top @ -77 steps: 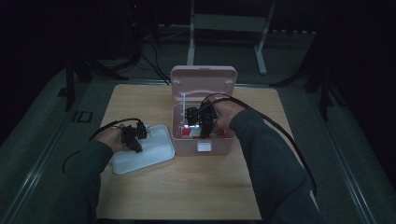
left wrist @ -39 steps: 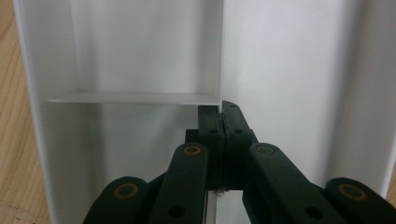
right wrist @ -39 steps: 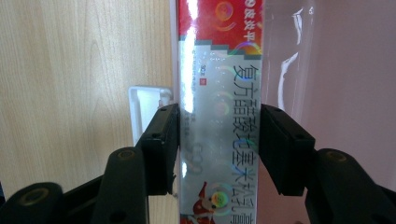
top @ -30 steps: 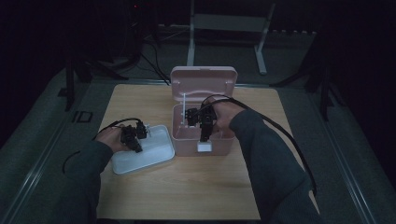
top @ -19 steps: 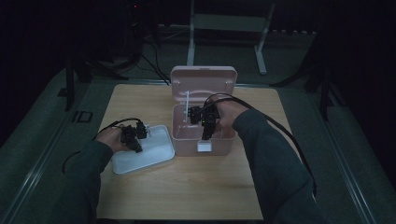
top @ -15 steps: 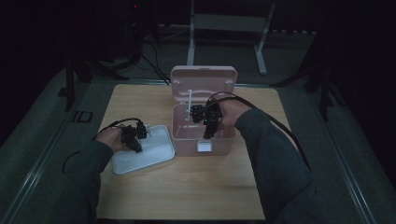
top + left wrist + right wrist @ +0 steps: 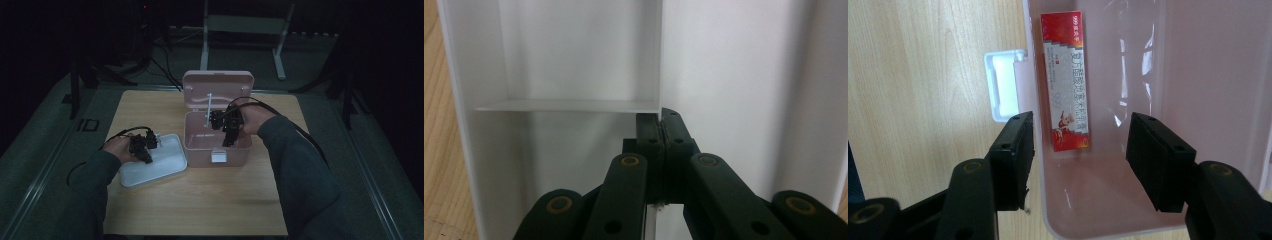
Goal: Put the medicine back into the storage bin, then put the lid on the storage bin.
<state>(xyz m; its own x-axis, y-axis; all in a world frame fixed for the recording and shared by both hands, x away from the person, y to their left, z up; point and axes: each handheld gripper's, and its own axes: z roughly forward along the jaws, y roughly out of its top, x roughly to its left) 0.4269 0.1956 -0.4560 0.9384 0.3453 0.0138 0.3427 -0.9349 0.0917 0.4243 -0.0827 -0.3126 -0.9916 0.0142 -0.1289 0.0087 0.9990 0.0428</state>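
Observation:
A pink box (image 7: 199, 150) stands open mid-table, its lid (image 7: 218, 92) tipped back. On its floor lies a flat red packet (image 7: 1066, 80) with printed text, against the front wall. My right gripper (image 7: 227, 131) hovers over the box's front part, open (image 7: 1078, 155), nothing between its jaws; one jaw is outside the front wall, the other over the inside. To the left lies a white divided tray (image 7: 160, 167). My left gripper (image 7: 149, 145) rests on it, shut (image 7: 660, 120) on a thin upright divider wall of the tray (image 7: 734, 75).
A white latch (image 7: 1003, 85) sticks out from the box's front wall (image 7: 218, 157). The wooden table top (image 7: 200, 200) extends in front of both containers. Cables trail from both grippers, and dark floor with stand legs surrounds the table.
My right gripper has lifted from low inside the pink box and drifted slightly right. The left gripper and tray have stayed put.

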